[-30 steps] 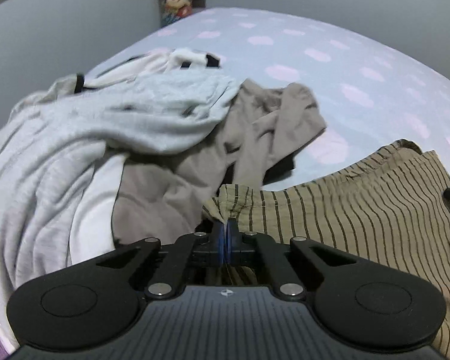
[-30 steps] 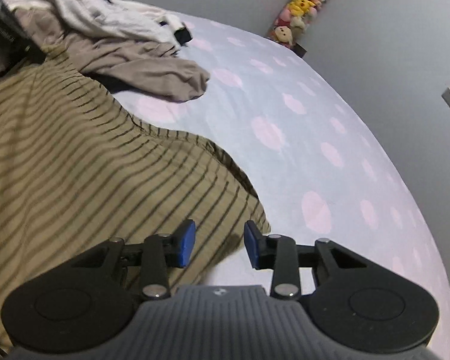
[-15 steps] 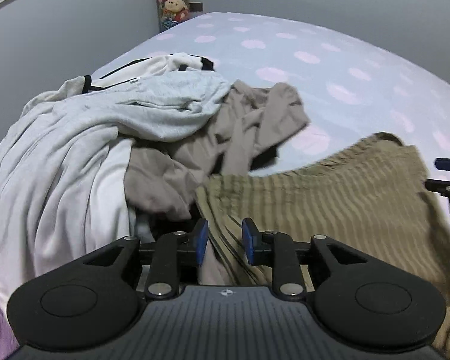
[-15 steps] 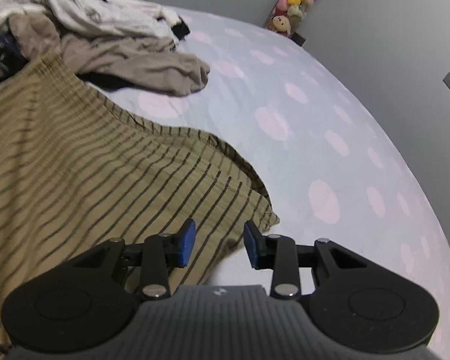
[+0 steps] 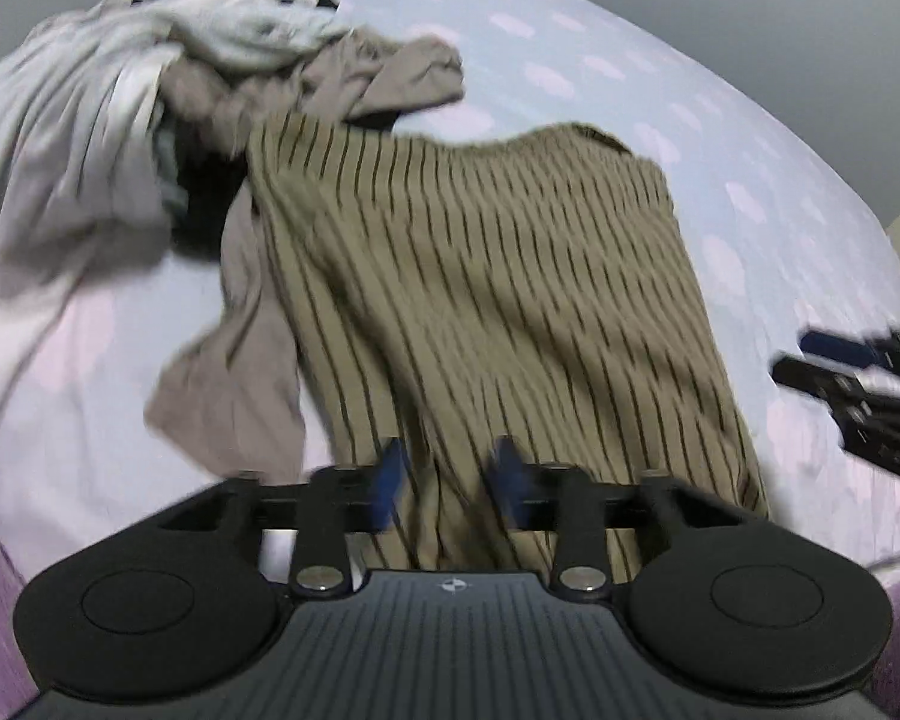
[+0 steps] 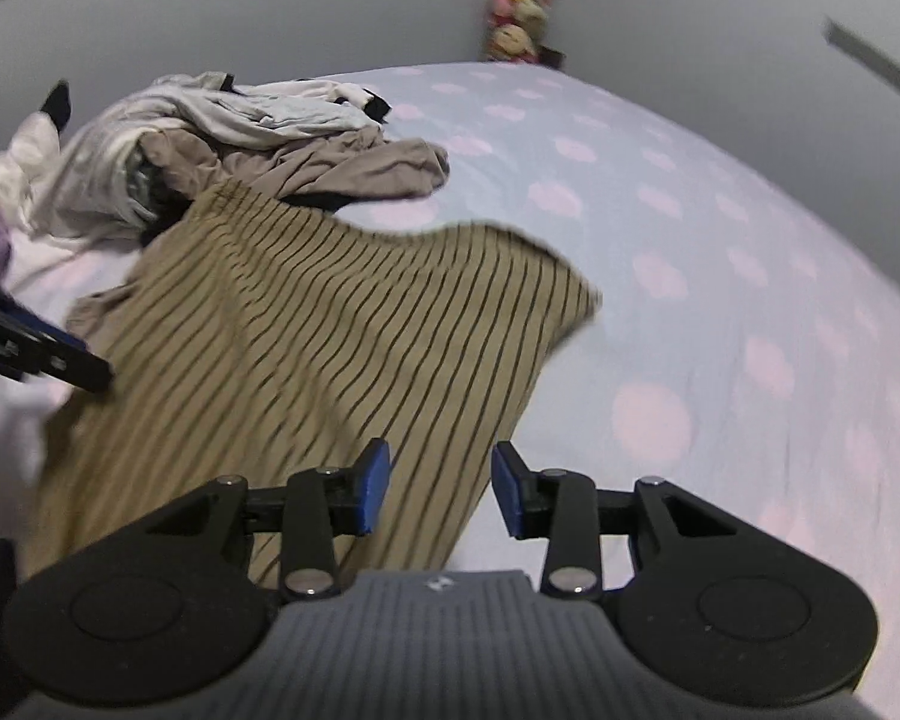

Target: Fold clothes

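Released since a second ago, one striped garment [image 5: 486, 276] lies flat; both hand-held grippers [image 5: 447, 474] [image 6: 440, 483] gape, empty.

The left gripper [image 5: 447, 483] sat low in the centre of its own view, blue-padded fingers [image 5: 390, 480] spread apart with nothing between them, though motion blur softened their edges. The right gripper [image 6: 439, 486] likewise held its fingers [image 6: 373, 483] parted and empty, and appeared at the right edge of the left view.
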### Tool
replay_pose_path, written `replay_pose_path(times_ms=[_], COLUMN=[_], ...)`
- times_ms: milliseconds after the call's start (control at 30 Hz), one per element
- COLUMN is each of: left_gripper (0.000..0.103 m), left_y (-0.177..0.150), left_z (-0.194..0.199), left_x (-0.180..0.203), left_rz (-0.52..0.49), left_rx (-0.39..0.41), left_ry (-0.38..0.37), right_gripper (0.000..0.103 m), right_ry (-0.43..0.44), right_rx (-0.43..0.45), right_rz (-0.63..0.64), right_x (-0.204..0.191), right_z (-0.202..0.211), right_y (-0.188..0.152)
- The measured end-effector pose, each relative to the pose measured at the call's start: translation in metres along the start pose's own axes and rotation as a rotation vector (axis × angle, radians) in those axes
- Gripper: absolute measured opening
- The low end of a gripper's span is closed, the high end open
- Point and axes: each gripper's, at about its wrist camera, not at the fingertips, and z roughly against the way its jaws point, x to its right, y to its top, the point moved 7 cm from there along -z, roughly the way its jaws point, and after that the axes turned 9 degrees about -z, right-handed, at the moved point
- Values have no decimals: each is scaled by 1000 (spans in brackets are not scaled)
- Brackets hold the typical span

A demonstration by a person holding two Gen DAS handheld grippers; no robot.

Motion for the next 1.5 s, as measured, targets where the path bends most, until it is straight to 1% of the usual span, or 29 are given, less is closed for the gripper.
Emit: replay_pose_path(times_ms=[33,100,167,300,400,467,500,567,633,667,700,733,800,867,933,1000,1033,1233,1333,1400,1467,1500], left_gripper=[5,2,2,1,2,4,5,16,32,36,41,43,43,40,12,4,3,1,1,2,6,12], left_y=[-5,-15,-23,-38,-48,-52,-53,-55,-58,-61,-64,-68,-75,-81,-84,-86,-88,-103,-107,-108,-106,-105], left_z=[0,2,6,5,-6,-5,-2,9,20,24,26,28,25,19,11,7,7,12,5,4,10,16], left_x=[0,-2,-6,-17,-23,-22,-21,-18,-15,-11,-5,1,14,27,34,37,36,39,37,35,34,34], left_rz=[10,30,48,55,74,77,79,84,89,90,85,81,73,65,55,41,32,-44,-30,-12,-8,-10], left_rx=[-3,-7,-7,-23,-45,-36,-32,-30,-29,-31,-38,-44,-59,-76,-97,-118,-128,-202,-227,-225,-214,-202], left_ry=[1,4,16,63,63,64,65,63,59,45,22,-1,-45,-85,-102,-96,-85,-42,-41,-46,-36,-24], right_gripper=[41,42,42,42,42,42,42,42,42,42,42,42,42,42,42,42,42,45,46,47,47,47], right_ry=[9,21,32,32,24,20,17,10,21,32,43,48,48,55,61,65,65,65,73,72,74,75], right_rx=[-2,-17,-35,-69,-87,-90,-89,-76,-61,-58,-57,-61,-77,-101,-119,-135,-143,-188,-214,-222,-216,-212], right_rz=[-33,-121,-204,-263,-251,-248,-244,-231,-221,-210,-198,-182,-153,-132,-110,-84,-74,-45,-51,-50,-60,-65], right_x=[0,-1,-2,-9,-14,-15,-15,-17,-21,-25,-29,-34,-43,-52,-59,-64,-66,-71,-72,-71,-70,-69], right_z=[7,19,29,38,39,41,43,49,55,58,60,60,58,54,51,49,48,44,37,34,36,37], right_y=[-11,-31,-51,-82,-96,-100,-101,-101,-100,-101,-102,-104,-107,-112,-117,-121,-122,-131,-134,-135,-135,-135])
